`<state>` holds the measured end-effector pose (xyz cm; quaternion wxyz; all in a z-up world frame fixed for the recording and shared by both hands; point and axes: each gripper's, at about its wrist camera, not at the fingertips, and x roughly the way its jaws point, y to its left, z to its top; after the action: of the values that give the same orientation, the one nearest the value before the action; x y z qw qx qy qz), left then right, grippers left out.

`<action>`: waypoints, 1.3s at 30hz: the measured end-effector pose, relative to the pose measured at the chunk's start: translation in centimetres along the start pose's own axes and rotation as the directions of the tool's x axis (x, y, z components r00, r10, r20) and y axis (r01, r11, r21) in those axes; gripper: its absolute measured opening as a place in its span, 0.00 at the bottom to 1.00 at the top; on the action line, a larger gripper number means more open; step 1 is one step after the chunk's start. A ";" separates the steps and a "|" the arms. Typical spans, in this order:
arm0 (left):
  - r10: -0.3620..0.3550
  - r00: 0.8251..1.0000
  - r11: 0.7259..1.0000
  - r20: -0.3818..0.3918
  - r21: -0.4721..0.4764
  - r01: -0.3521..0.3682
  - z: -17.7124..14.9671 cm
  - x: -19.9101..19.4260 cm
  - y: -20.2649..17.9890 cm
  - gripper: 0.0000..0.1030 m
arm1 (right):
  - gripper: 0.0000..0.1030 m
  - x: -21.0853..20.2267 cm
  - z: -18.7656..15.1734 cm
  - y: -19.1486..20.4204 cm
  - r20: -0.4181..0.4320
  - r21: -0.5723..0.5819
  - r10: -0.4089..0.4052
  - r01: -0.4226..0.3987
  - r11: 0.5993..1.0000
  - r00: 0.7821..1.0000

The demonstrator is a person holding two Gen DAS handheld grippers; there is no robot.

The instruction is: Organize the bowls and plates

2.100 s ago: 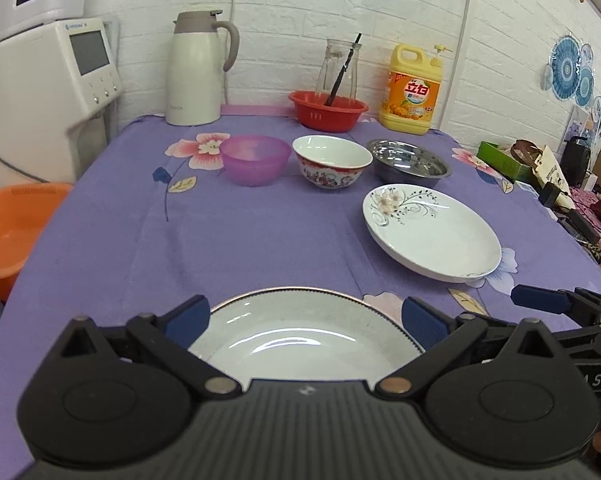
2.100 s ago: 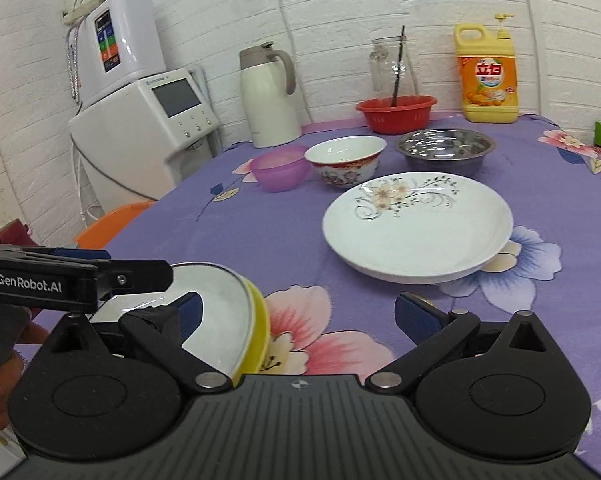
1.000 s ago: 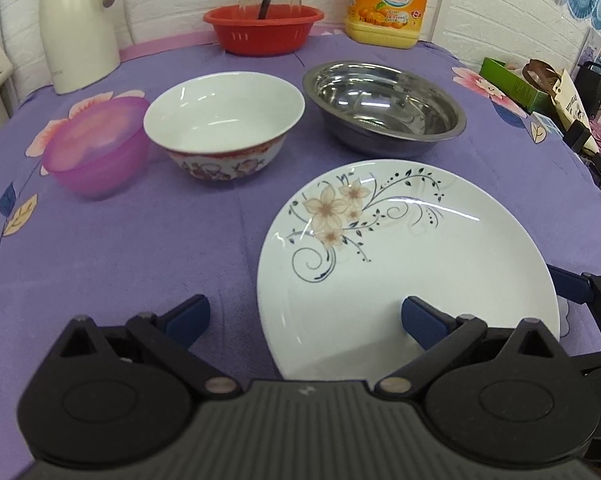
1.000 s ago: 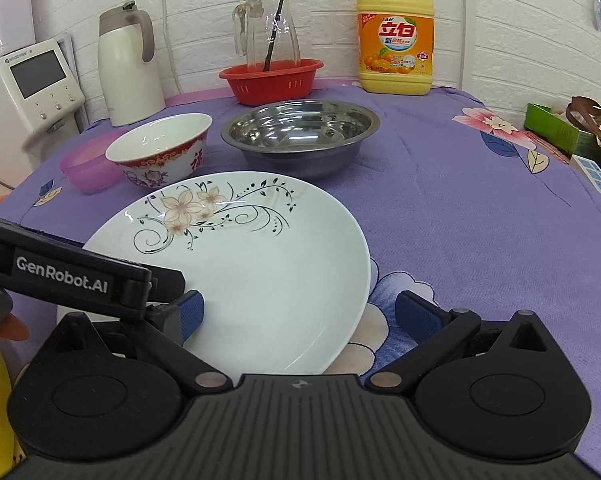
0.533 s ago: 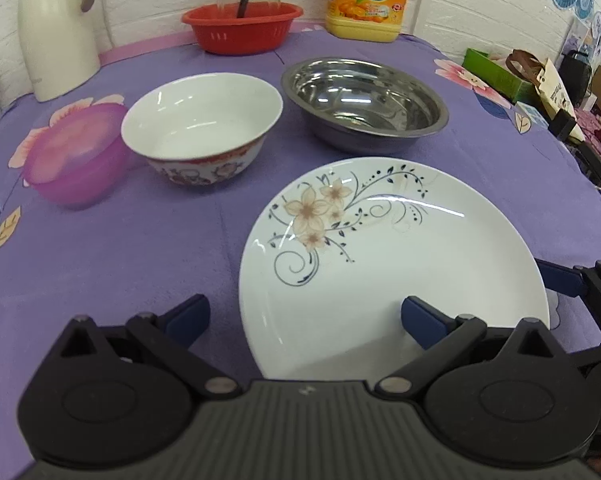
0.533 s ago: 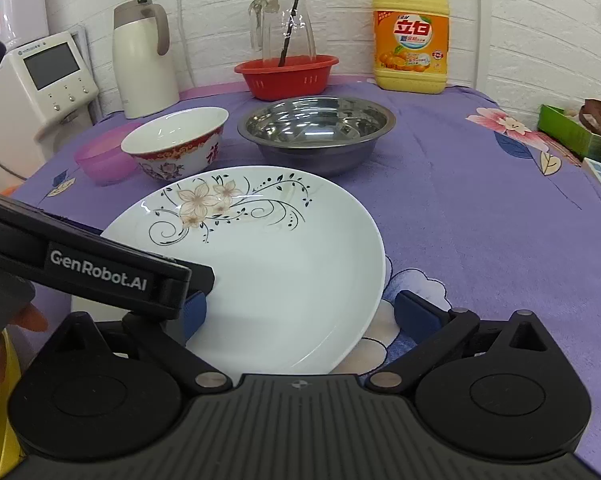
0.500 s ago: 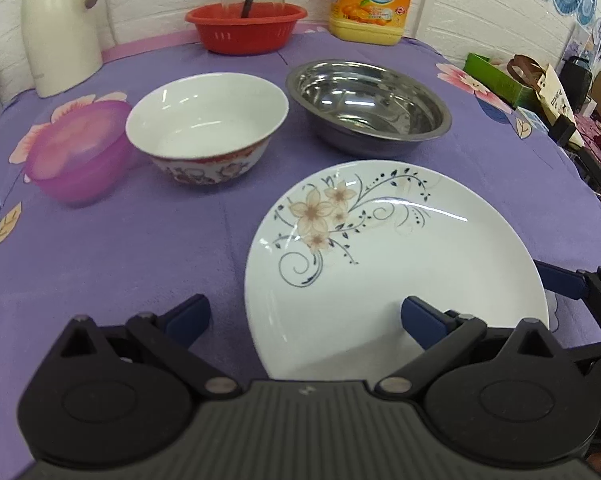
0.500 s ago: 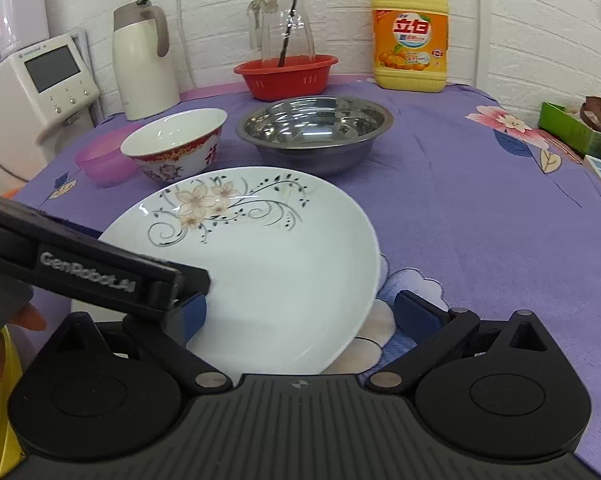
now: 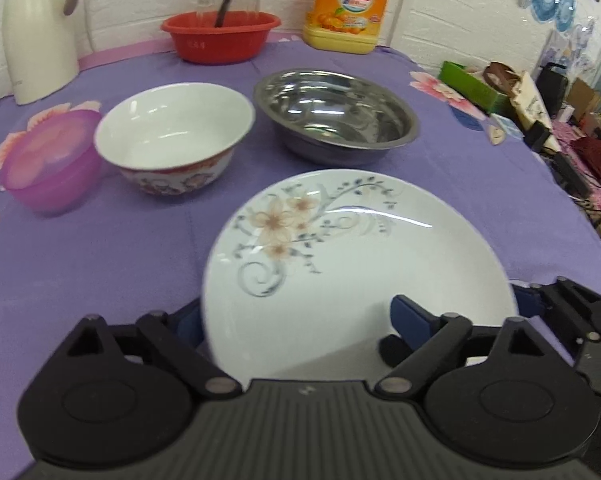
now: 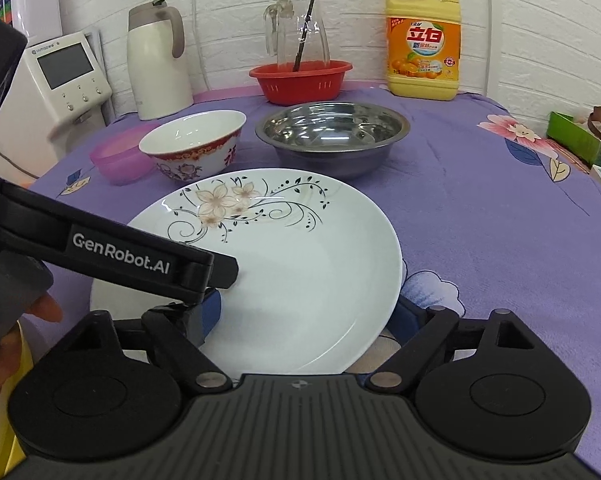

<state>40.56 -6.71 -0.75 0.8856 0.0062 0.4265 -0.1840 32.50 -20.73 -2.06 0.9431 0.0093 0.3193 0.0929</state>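
A white plate with a flower pattern [image 9: 352,256] [image 10: 284,264] lies on the purple cloth, its near edge between the fingers of both grippers. My left gripper [image 9: 296,320] is open, one finger under the plate's left edge, the other over its near part. My right gripper [image 10: 304,316] is open around the plate's near right edge. The left gripper's arm [image 10: 112,248] crosses the right wrist view. Beyond stand a white bowl with a red pattern [image 9: 172,136] [image 10: 194,144], a steel bowl [image 9: 336,116] [image 10: 332,132] and a pink plastic bowl [image 9: 48,168] [image 10: 120,158].
At the back are a red basket [image 10: 300,78] holding a glass jug [image 10: 296,28], a yellow detergent bottle [image 10: 422,40] and a white thermos [image 10: 156,64]. A white appliance [image 10: 64,84] stands left. A green box [image 10: 576,140] and clutter sit at the right edge.
Both grippers moved from the plain plate at the near left to the flower plate and closed in on its near edge. The plate's left side now looks slightly raised over the left finger.
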 end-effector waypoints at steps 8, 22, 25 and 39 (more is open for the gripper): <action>-0.041 0.999 0.996 0.009 -0.074 0.041 0.2 -1.2 0.1 0.87 | 1.00 -1.1 -0.2 0.2 -0.006 0.050 -0.024 0.025 0.998 1.000; -0.010 0.990 0.995 0.139 -0.099 0.024 -4.0 -10.3 2.2 0.87 | 1.00 -7.2 -0.2 4.7 0.101 0.011 0.009 -0.010 1.000 0.995; 0.031 0.986 0.994 0.161 -0.106 -0.014 -6.4 -13.1 3.5 0.87 | 1.00 -8.6 -1.0 7.1 0.114 -0.016 0.054 -0.052 0.999 0.992; 0.201 0.961 0.971 0.188 -0.171 -0.170 -18.0 -19.2 7.8 0.87 | 1.00 -10.8 -6.8 17.0 0.036 -0.149 0.211 -0.204 0.968 0.977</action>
<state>18.74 9.74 1.20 0.9358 -0.0407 0.3439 -0.0664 17.08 -6.27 0.31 0.9343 -0.0233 0.2843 0.2136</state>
